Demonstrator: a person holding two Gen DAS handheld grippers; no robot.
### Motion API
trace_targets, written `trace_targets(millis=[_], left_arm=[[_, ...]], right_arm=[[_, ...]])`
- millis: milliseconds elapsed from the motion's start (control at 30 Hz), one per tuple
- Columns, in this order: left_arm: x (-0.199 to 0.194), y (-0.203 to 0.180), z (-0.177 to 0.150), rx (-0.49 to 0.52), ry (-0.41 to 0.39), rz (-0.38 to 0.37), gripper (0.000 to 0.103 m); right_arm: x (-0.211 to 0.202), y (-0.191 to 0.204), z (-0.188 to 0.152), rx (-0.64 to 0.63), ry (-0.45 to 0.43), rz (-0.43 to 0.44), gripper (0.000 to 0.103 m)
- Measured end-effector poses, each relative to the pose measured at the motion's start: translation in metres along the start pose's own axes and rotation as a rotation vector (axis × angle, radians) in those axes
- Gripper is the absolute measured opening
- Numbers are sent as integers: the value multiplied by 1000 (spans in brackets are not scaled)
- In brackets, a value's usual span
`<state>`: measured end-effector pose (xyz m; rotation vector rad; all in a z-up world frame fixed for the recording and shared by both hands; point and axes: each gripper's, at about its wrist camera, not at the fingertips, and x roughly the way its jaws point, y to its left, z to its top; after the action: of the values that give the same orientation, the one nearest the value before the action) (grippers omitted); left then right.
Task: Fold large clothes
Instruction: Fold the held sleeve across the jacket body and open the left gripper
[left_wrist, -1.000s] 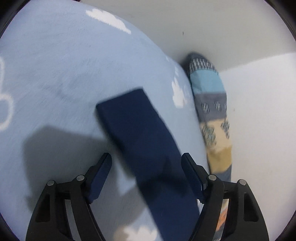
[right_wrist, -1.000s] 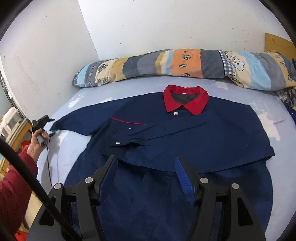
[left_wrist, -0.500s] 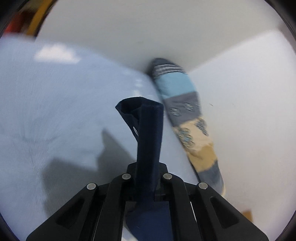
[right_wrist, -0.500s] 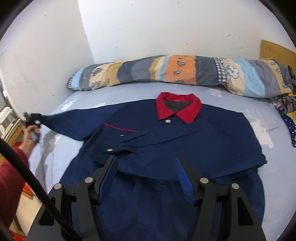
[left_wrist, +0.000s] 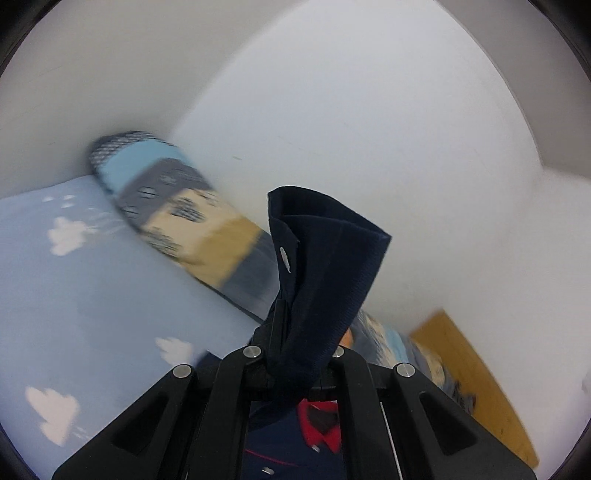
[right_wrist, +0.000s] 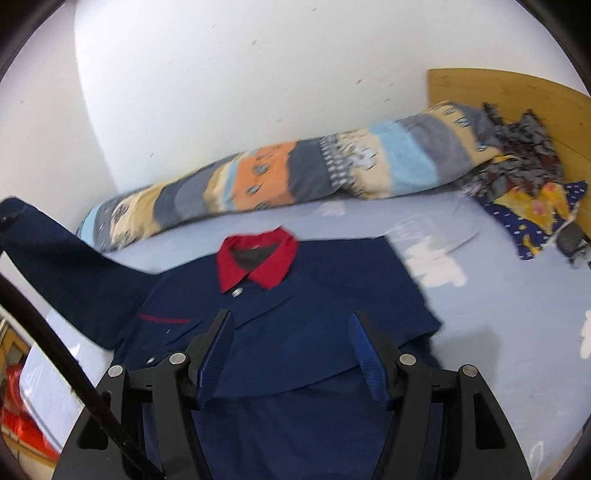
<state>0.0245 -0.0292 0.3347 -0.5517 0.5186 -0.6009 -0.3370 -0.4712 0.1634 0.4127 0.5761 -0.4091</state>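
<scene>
Lifted clear of the pale blue cloud-print bedsheet (left_wrist: 74, 295) since a second ago, my left gripper (left_wrist: 295, 354) clamps the dark navy sleeve cuff (left_wrist: 325, 266); my right gripper (right_wrist: 291, 354) hovers open over the red-collared navy jacket (right_wrist: 314, 306) lying flat. Thin fabric may slip mid-swing. A striped bolster (right_wrist: 295, 177) lies behind.

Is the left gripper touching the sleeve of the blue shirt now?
Touching. In the left wrist view the left gripper is shut on the sleeve cuff, and the dark cloth rises out from between its closed fingers.
</scene>
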Motion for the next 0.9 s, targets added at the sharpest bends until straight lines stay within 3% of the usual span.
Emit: trace_targets(millis=[200,367,500,733,767,867,900], left_arm=[[28,-115,-69,95,90,-74,5],[58,-188,-176,235,178,-70,5],[108,-214,-291,316,324,-44,5],[165,-200,-476,570,576,121,7],[166,-195,-495,610,602,152,11],[158,-193,-527,721,655,182,42],[153,-198,-527,745,656,160,60]], right_arm=[[-20,-26,9,47,-60,-31,69],[-37,-46,15,70,-127,-86,69],[-44,-61,17,118,-147,-110,69],[-48,-70,21,129,-171,-152,69],[-48,-70,21,129,-171,-154,69],[-46,-68,20,122,-166,-148,69],[-46,-67,20,119,-165,-148,69]])
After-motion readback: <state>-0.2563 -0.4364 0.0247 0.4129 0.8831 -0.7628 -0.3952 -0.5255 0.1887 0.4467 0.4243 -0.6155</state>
